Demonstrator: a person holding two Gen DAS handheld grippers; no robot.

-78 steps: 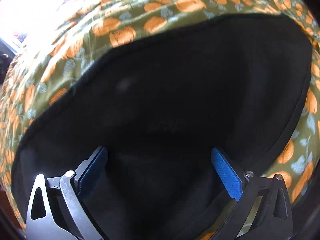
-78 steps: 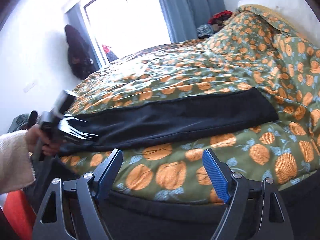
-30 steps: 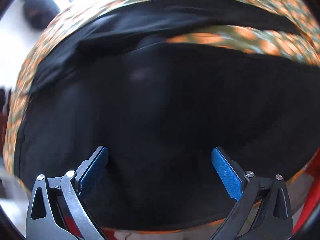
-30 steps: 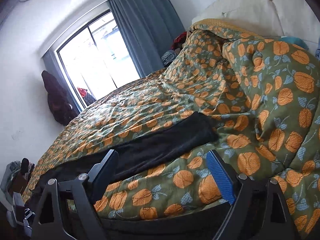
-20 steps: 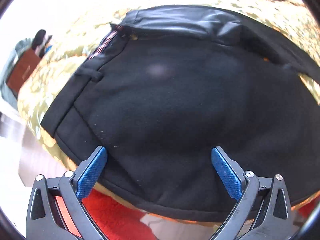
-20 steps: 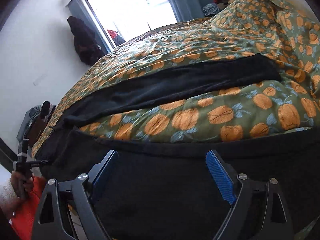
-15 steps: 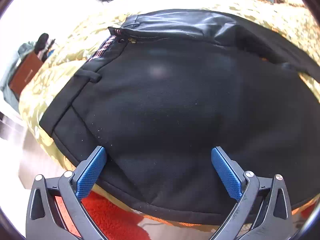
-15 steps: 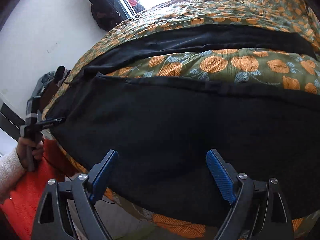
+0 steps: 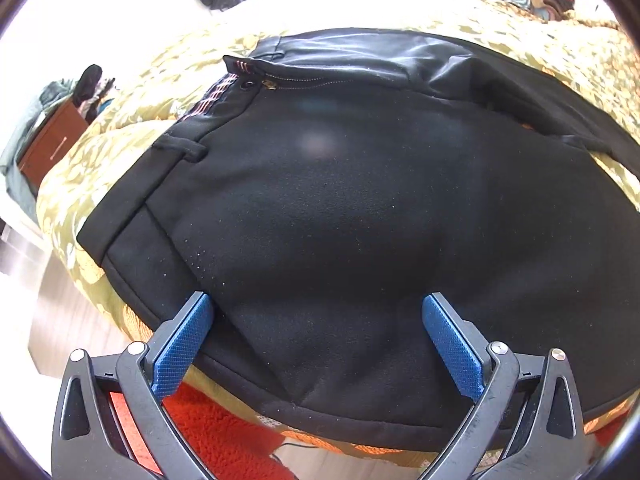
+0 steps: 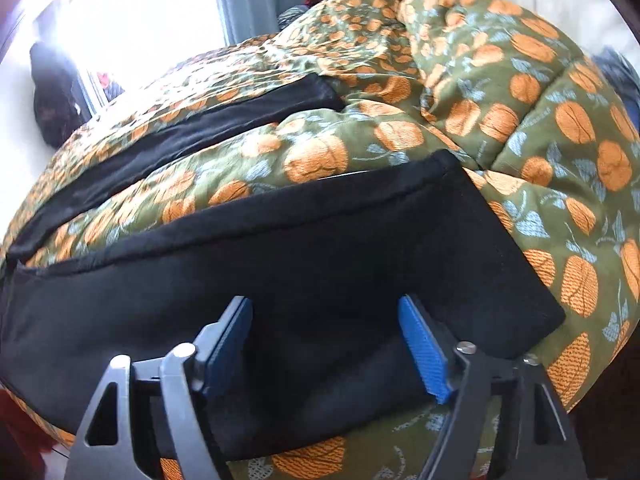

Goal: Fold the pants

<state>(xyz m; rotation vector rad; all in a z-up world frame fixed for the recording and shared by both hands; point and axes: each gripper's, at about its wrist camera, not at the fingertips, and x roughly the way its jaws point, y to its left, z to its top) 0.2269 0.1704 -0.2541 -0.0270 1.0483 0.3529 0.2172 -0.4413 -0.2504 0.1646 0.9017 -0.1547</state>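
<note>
Black pants (image 9: 340, 200) lie spread flat on a bed with a pumpkin-print quilt (image 10: 540, 128). In the left wrist view I see the waistband and zipper fly (image 9: 264, 84) at the upper left. My left gripper (image 9: 316, 340) is open just above the hip area near the bed's edge. In the right wrist view the near pant leg (image 10: 320, 248) runs across with its hem (image 10: 516, 248) at the right, and the far leg (image 10: 192, 136) lies behind. My right gripper (image 10: 326, 344) is open over the near leg, with cloth between the jaws.
A red rug (image 9: 224, 440) and wood floor (image 9: 56, 312) lie below the bed's edge. A wooden nightstand (image 9: 48, 144) stands at the left. A bright window with blue curtains (image 10: 256, 0) is at the back. Bunched quilt rises at the right (image 10: 480, 40).
My right gripper has swung right along the near leg to its hem end and come down close to the cloth. My left gripper has barely moved at the waist.
</note>
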